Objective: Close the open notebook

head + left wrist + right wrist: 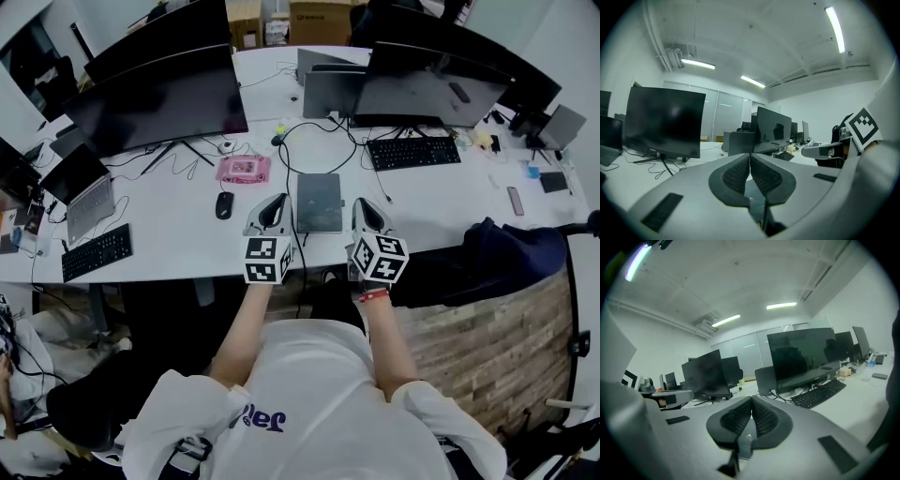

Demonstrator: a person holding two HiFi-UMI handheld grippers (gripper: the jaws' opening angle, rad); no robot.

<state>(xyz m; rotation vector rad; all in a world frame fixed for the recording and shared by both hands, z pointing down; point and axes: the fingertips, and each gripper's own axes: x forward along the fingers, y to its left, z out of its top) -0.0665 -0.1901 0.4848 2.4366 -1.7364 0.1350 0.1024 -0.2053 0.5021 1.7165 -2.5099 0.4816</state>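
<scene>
Evidently finished: my left gripper point(750, 161) had its ribbed pads pressed together on nothing, and my right gripper point(751, 404) was clenched just as empty. In the head view they flanked the grey notebook point(320, 202), one at each side, apparently clear of it. The notebook lay flat, cover down, on the white desk point(187, 234), a black mouse point(223, 204) off to its left. I judged both grippers were held aside because no page was left to turn.
</scene>
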